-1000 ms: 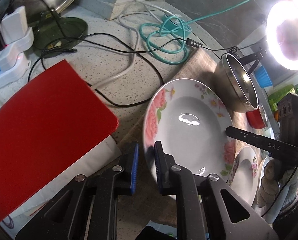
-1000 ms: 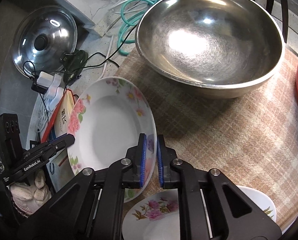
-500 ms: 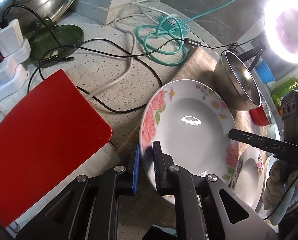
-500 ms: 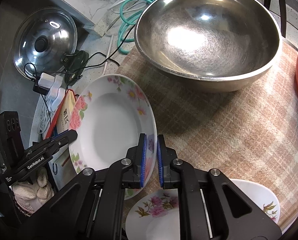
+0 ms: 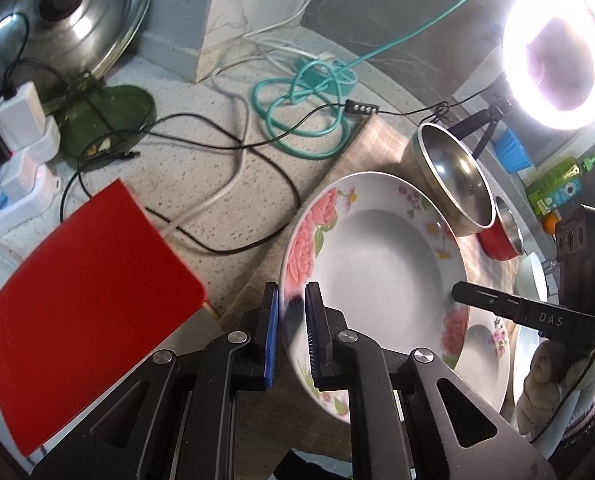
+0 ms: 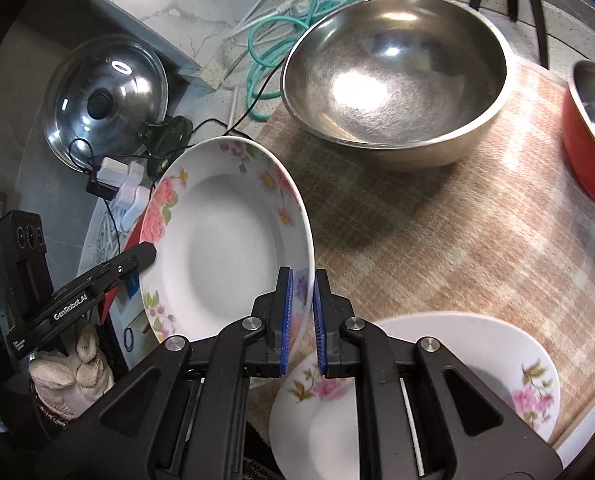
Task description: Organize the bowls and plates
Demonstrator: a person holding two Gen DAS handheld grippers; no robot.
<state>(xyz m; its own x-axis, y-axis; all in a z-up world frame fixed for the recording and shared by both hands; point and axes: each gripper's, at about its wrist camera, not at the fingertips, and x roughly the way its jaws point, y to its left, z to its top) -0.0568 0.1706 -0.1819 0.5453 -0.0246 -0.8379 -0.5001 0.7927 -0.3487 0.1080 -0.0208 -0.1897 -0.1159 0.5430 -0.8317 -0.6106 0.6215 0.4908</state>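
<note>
The flowered plate (image 6: 225, 240) was held off the checked mat (image 6: 437, 248), tilted, carried between both tools; the left gripper (image 5: 291, 332) pinched its near rim between blue-padded fingers (image 5: 271, 340), and the right gripper (image 6: 301, 312) pinched the opposite rim; the step in hand looked like moving it to a stack; a smaller flowered plate (image 6: 437, 380) lay just below the right gripper, the steel bowl (image 6: 397, 92) beyond; the next move likely called for levelling and lowering both hands together.

Bright, uneven light with strong fisheye bending

A ring light (image 5: 557, 54) blows out white; glare spots the steel bowl (image 6: 393, 92); edges darken and blur.
</note>
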